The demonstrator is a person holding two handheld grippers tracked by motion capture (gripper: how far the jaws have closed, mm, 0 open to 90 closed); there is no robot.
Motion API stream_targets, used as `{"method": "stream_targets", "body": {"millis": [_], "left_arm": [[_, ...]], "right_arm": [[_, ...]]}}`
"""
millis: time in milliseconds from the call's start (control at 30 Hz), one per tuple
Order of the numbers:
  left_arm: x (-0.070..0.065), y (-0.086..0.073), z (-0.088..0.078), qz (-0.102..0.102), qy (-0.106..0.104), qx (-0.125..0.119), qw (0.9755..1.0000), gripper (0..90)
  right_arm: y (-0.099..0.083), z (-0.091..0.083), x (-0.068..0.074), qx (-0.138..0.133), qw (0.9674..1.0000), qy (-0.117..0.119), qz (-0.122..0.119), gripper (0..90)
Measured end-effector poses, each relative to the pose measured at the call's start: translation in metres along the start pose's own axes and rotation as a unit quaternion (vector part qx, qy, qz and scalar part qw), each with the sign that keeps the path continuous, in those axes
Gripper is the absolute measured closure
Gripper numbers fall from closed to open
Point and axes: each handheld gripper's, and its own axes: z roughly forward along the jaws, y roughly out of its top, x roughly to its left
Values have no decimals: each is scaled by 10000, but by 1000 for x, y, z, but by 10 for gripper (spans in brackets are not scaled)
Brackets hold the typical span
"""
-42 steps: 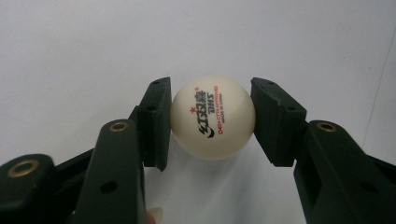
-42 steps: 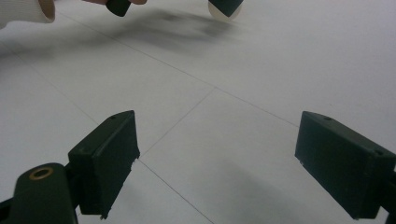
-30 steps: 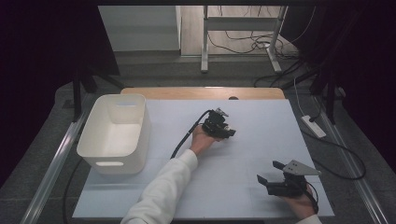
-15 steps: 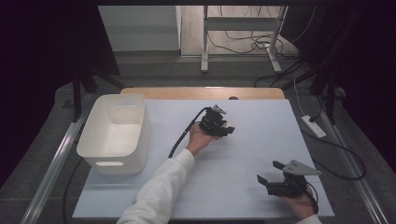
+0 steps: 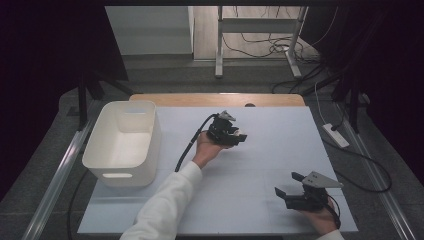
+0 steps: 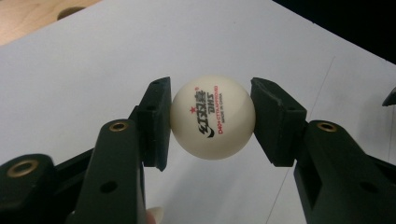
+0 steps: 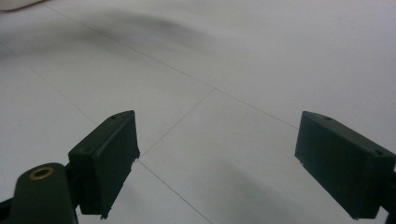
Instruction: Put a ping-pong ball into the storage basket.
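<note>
A white table-tennis ball (image 6: pixel 212 116) with red and black print sits between the two black pads of my left gripper (image 6: pixel 210 122), which is shut on it just above the white table top (image 6: pixel 70 70). In the high view the left gripper (image 5: pixel 239 137) is held over the middle of the table (image 5: pixel 280 140), pointing right, with a white-sleeved arm behind it. My right gripper (image 5: pixel 288 184) rests near the front right corner, jaws wide open. Between its pads (image 7: pixel 107 158) there is bare table surface.
A white plastic bin (image 5: pixel 125 145) stands at the table's left side, nothing visible inside. A wooden strip (image 5: pixel 215 99) runs along the far edge. A power strip (image 5: pixel 336 135) and cables lie on the floor to the right.
My left gripper has drifted slightly left and away across the table with the ball. The right gripper has stayed put.
</note>
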Motion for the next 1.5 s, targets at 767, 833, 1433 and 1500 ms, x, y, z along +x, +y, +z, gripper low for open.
{"method": "stream_targets", "body": {"millis": [767,833,1433,1500], "left_arm": [[-7,-3,-35,61,11,-297,9995,512],[-8,-3,-39,89,27,-313,9995,512],[-10,-3,-66,84,52,-516,9986,511],[-11,-4,-68,110,66,-512,9986,511]], "right_arm": [[0,1,0,15,10000,-12,-6,131],[0,1,0,18,10000,-14,-9,132],[0,2,1,40,10000,-30,-36,132],[0,2,1,45,10000,-31,-40,132]]}}
